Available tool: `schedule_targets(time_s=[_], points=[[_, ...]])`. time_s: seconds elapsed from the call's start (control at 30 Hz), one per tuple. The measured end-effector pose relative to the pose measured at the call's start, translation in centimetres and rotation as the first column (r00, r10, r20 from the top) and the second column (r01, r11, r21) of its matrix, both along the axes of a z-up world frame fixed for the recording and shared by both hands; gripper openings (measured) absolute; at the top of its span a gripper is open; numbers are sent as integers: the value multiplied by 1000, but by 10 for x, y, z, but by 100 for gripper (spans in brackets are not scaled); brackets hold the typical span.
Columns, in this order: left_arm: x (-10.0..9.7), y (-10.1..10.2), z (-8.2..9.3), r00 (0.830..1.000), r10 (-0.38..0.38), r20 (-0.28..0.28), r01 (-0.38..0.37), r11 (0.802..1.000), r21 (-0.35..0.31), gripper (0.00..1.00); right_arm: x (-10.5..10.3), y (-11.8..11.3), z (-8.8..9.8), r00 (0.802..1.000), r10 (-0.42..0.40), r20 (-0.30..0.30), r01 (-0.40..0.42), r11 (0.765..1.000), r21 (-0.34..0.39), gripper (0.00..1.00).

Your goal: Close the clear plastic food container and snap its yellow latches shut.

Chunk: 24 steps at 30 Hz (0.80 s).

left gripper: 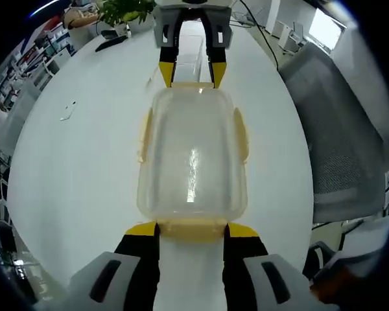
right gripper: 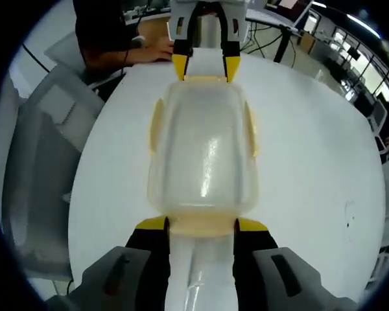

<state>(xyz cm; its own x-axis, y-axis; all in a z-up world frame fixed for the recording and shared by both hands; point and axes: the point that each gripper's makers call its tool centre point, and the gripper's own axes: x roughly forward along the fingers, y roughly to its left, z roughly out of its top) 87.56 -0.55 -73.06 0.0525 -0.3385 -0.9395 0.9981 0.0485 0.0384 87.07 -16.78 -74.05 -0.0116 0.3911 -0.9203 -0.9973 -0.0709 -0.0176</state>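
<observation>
The clear plastic food container [left gripper: 191,155] lies lid-on upon the white table [left gripper: 78,168], between my two grippers, which face each other. In the left gripper view my left gripper [left gripper: 192,229] is shut on the near yellow end latch [left gripper: 191,231]. My right gripper [left gripper: 191,70] holds the far end. In the right gripper view the container [right gripper: 204,152] runs away from my right gripper [right gripper: 201,225], which is shut on its end latch [right gripper: 201,223]. The left gripper [right gripper: 206,67] stands at the far end. Yellow side latches [left gripper: 144,133] [left gripper: 241,133] lie along the sides; I cannot tell whether they are snapped.
A grey office chair [left gripper: 350,129] stands by the table's edge, also seen as a chair [right gripper: 45,149] in the right gripper view. A person in black [right gripper: 110,32] rests a hand on the far side. A plant [left gripper: 123,10] and a dark object [left gripper: 110,43] sit further off.
</observation>
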Motion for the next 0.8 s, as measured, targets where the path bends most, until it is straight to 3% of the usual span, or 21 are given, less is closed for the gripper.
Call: schedule_targets(time_s=[0.5, 0.8], points=[[-17, -53, 34, 998, -52, 24, 52, 999, -9, 31, -15, -51, 29, 999, -38, 23, 38, 999, -20, 34], [-14, -85, 56, 996, -76, 45, 76, 997, -2, 31, -16, -83, 49, 997, -64, 40, 65, 998, -4, 34]])
